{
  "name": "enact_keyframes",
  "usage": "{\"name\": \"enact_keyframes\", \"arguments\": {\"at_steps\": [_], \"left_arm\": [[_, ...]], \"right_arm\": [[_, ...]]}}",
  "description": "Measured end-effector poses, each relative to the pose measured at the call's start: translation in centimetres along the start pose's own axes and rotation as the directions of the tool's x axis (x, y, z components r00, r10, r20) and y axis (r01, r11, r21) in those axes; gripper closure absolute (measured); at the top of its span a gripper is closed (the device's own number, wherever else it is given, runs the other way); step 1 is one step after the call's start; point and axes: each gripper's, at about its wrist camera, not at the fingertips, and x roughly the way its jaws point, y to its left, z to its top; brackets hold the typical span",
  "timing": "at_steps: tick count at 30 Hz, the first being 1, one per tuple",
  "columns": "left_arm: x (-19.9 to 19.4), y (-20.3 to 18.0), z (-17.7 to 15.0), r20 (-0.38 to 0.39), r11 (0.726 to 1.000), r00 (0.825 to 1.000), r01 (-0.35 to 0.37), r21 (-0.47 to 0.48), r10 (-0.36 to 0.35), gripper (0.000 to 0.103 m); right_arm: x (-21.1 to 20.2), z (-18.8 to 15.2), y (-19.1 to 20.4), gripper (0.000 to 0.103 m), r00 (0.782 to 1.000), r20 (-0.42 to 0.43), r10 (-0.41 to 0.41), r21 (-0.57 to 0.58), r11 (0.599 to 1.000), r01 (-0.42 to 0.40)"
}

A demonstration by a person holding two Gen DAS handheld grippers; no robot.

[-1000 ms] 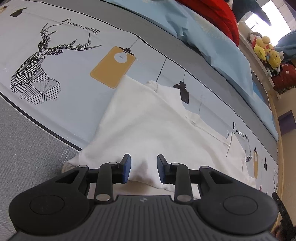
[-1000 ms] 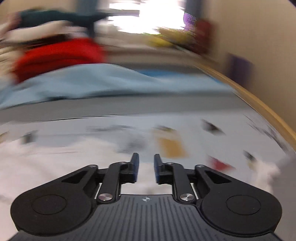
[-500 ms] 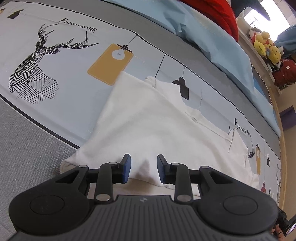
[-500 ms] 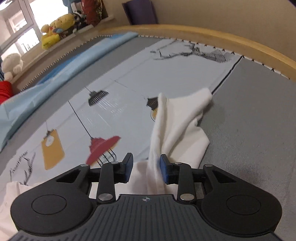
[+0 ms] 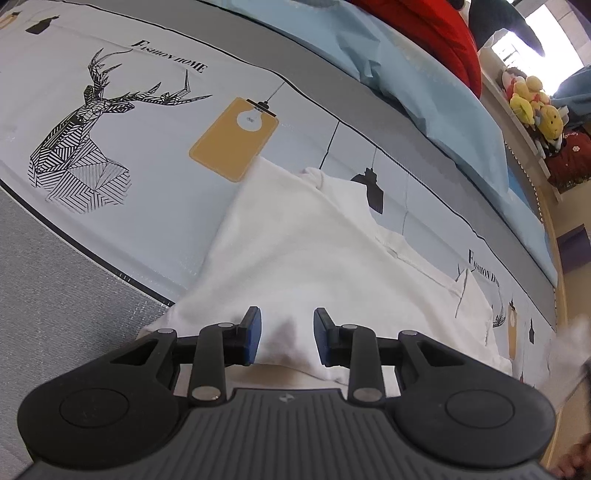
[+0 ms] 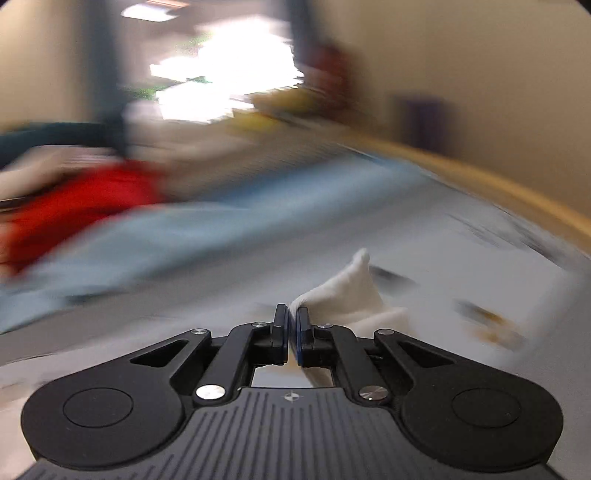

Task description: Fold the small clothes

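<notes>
A white garment (image 5: 314,251) lies spread on the printed sheet in the left wrist view. My left gripper (image 5: 287,334) points down over its near hem. The jaws stand apart, with a small hump of cloth between the blue pads, which do not press on it. In the blurred right wrist view my right gripper (image 6: 291,328) has its jaws closing tight on a fold of the white garment (image 6: 354,291), which rises in a peak just beyond the fingertips. A blurred white piece of cloth (image 5: 569,343) shows lifted at the left view's right edge.
The sheet carries a deer print (image 5: 81,147) and a yellow lamp print (image 5: 236,136). Grey mattress (image 5: 55,295) lies at the left. A light blue blanket (image 5: 424,85), red cloth (image 5: 436,29) and plush toys (image 5: 535,103) sit at the back. A wooden rim (image 6: 498,184) bounds the right.
The right gripper's jaws have gone from apart around the white cloth to shut on it. It has risen and swung, so its view is now blurred. The left gripper has stayed put.
</notes>
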Motion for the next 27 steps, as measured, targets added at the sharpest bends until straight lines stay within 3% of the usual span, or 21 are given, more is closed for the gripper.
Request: {"name": "enact_keyframes", "arguments": {"at_steps": [1, 2, 3, 5, 7, 8, 9, 11, 13, 16, 18, 20, 23, 25, 27], "left_arm": [[0.0, 0.1, 0.1, 0.0, 1.0, 1.0, 0.001, -0.002, -0.001, 0.069], [-0.1, 0.2, 0.1, 0.0, 1.0, 1.0, 0.002, -0.005, -0.002, 0.069], [-0.2, 0.4, 0.2, 0.001, 1.0, 1.0, 0.004, -0.01, -0.004, 0.069], [-0.5, 0.9, 0.6, 0.007, 1.0, 1.0, 0.005, -0.028, -0.005, 0.069], [-0.8, 1.5, 1.0, 0.016, 0.999, 1.0, 0.006, -0.051, -0.006, 0.069], [-0.9, 1.8, 1.2, 0.019, 0.998, 1.0, 0.008, -0.063, -0.007, 0.069], [-1.0, 2.2, 1.4, 0.019, 0.997, 1.0, 0.011, -0.078, -0.009, 0.069], [-1.2, 3.0, 1.8, 0.015, 0.994, 1.0, 0.028, -0.11, -0.027, 0.069], [-1.4, 3.7, 2.2, 0.014, 0.988, 0.999, 0.046, -0.145, -0.045, 0.069], [-1.8, 4.6, 2.7, 0.028, 0.983, 0.999, 0.048, -0.178, -0.044, 0.069], [-2.0, 5.1, 3.0, 0.035, 0.979, 0.999, 0.048, -0.198, -0.042, 0.069], [-2.0, 5.5, 3.1, 0.037, 0.976, 0.999, 0.046, -0.212, -0.039, 0.068], [-2.1, 5.9, 3.1, 0.041, 0.972, 0.998, 0.048, -0.229, -0.04, 0.065], [-2.1, 5.8, 3.0, 0.05, 0.97, 0.997, 0.074, -0.233, -0.065, 0.064], [-1.9, 5.5, 3.0, 0.051, 0.966, 0.994, 0.105, -0.237, -0.096, 0.059]], "right_arm": [[-0.8, 0.0, 3.4, 0.1, 0.992, 0.025, 0.124, -0.057, 0.991, -0.122], [-1.5, -0.4, 6.6, 0.1, 0.966, 0.029, 0.255, -0.109, 0.962, -0.251], [-2.0, -1.1, 9.5, 0.099, 0.924, -0.002, 0.381, -0.155, 0.913, -0.377], [-2.2, -3.3, 13.9, 0.097, 0.833, -0.129, 0.538, -0.216, 0.805, -0.553], [-1.4, -6.3, 16.4, 0.088, 0.774, -0.292, 0.561, -0.23, 0.745, -0.626], [-0.8, -7.9, 17.0, 0.085, 0.752, -0.38, 0.538, -0.23, 0.733, -0.64], [-0.4, -8.9, 17.3, 0.085, 0.745, -0.434, 0.507, -0.241, 0.731, -0.638], [-0.2, -9.5, 17.1, 0.085, 0.775, -0.458, 0.435, -0.281, 0.757, -0.59], [-0.3, -8.2, 16.0, 0.085, 0.81, -0.44, 0.388, -0.249, 0.814, -0.525], [-0.1, -5.5, 14.0, 0.084, 0.883, -0.411, 0.228, -0.205, 0.92, -0.333], [-0.3, -3.9, 12.0, 0.08, 0.911, -0.392, 0.124, -0.138, 0.972, -0.192], [-0.7, -3.4, 9.7, 0.072, 0.924, -0.377, 0.069, -0.035, 0.995, -0.089], [-0.6, -4.5, 6.0, 0.069, 0.931, -0.363, 0.025, 0.081, 0.997, 0.005], [1.1, -5.8, 5.4, 0.068, 0.909, -0.416, -0.038, 0.104, 0.991, 0.089], [2.0, -6.5, 4.0, 0.068, 0.894, -0.448, -0.013, 0.181, 0.978, 0.105]]}}
